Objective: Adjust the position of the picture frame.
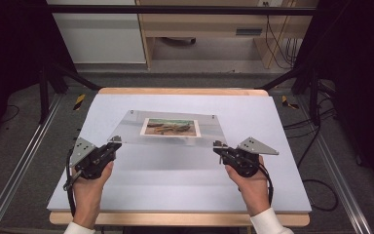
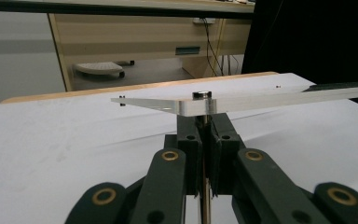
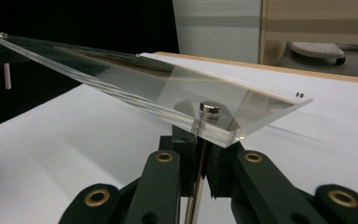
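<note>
Both grippers, left (image 1: 114,143) and right (image 1: 219,146), were clamped on the corner posts of the clear frame (image 1: 170,141), near edge raised. Next, a level lift seemed needed, toward twelve o'clock.

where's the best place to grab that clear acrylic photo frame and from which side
Grip the thin metal legs under the two near corners of the clear acrylic frame, coming from the near side, one gripper per corner. The plate is wide, flat and slick, so its edges give little purchase. The left gripper and right gripper each appear shut on a leg below a corner stud, near edge raised.
</note>
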`<state>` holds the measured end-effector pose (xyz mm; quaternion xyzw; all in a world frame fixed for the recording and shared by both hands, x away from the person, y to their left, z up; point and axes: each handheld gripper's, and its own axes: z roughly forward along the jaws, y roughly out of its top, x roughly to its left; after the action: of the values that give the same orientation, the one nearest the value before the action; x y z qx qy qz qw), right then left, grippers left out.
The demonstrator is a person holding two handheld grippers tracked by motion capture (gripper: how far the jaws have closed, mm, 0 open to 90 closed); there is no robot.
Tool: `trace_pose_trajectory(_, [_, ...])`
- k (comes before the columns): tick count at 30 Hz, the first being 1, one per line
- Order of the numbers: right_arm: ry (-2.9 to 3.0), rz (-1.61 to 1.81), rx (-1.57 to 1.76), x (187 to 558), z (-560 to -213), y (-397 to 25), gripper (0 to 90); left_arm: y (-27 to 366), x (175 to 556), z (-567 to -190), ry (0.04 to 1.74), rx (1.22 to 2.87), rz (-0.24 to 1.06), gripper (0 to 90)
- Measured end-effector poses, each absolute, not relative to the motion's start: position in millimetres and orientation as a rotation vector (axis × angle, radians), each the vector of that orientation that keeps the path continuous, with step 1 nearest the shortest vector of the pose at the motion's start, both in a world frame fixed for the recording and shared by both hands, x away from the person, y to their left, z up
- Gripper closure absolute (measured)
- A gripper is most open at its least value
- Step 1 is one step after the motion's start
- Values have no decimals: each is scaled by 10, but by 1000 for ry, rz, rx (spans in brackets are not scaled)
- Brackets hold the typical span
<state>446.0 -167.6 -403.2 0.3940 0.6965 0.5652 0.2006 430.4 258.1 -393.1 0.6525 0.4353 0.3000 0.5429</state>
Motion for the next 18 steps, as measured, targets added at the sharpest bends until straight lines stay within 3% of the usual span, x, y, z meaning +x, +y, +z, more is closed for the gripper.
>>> trace_pose_trajectory(18, [1951, 1575, 1142, 4476, -4196, -1621, 836, 2591, 4287, -4103, 1044, 1550, 704, 841])
